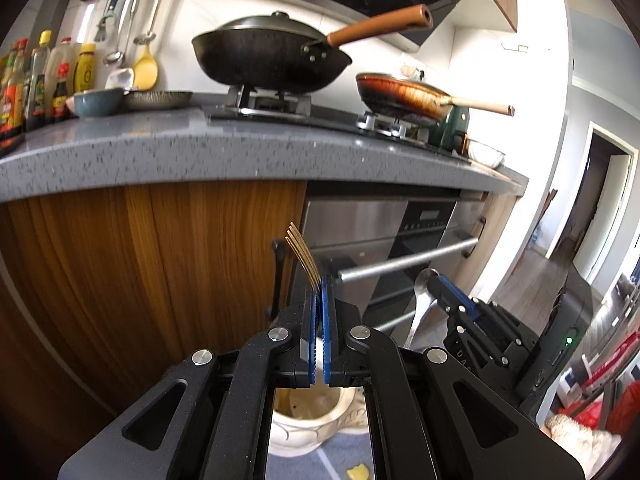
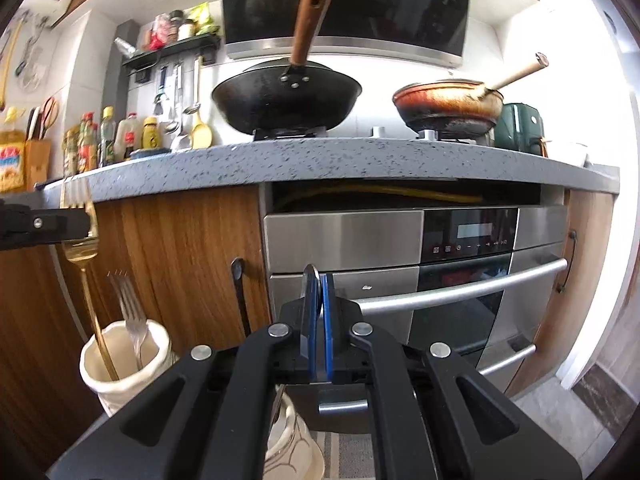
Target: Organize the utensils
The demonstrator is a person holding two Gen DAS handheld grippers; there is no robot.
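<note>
Above the cream holder [image 2: 124,360], left claw [image 1: 320,292] clamps a gold fork [image 2: 80,240] (right claw [image 2: 319,292] pinches a spoon [image 1: 422,300]).

The gold fork [image 2: 82,240] stands almost upright, tines up, its slim handle reaching down into the cream ceramic holder [image 2: 124,364], clamped near its neck by the left tool [image 1: 320,292]; its tines [image 1: 304,254] rise above the blue pads. A silver fork [image 2: 130,312] leans inside the same holder, tines up, just beside the gold handle. The silver spoon [image 1: 422,304] is upright, bowl up, pinched in the right tool [image 2: 318,292]. A second cream holder [image 2: 290,436] sits below the spoon.
</note>
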